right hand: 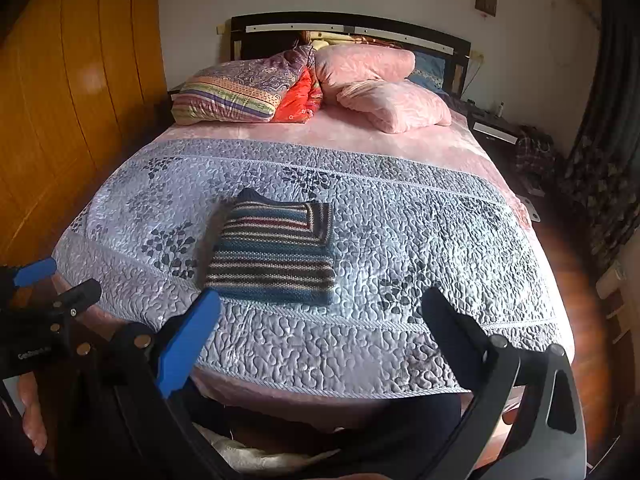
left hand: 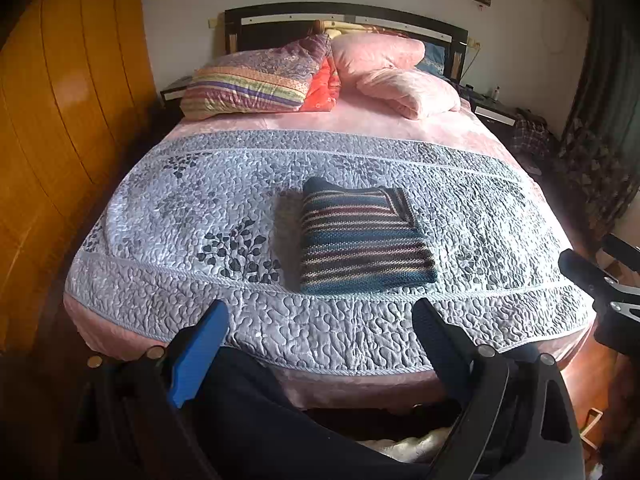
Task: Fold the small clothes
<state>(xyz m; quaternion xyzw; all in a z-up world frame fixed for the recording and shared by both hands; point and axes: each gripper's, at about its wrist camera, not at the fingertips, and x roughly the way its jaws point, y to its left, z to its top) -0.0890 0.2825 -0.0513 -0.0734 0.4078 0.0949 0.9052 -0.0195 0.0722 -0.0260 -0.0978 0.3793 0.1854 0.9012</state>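
Observation:
A striped knit garment [left hand: 362, 240] in blue, maroon and cream lies folded into a neat rectangle on the grey quilted bedspread [left hand: 200, 208], near the foot of the bed; the right wrist view shows the garment [right hand: 276, 254] too. My left gripper [left hand: 320, 312] hangs open over the foot edge, short of the garment, with nothing between its fingers. My right gripper [right hand: 322, 304] is also open and empty, just in front of the garment's near edge. In the left wrist view the right gripper's body [left hand: 608, 284] shows at the right edge.
Pillows [left hand: 380, 68] and a folded patterned quilt [left hand: 256, 80] are piled at the headboard. A wooden wardrobe [left hand: 52, 140] runs along the left side. A nightstand [left hand: 492, 112] and dark curtains [left hand: 600, 140] stand at the right. A hand [right hand: 30, 412] shows at the lower left.

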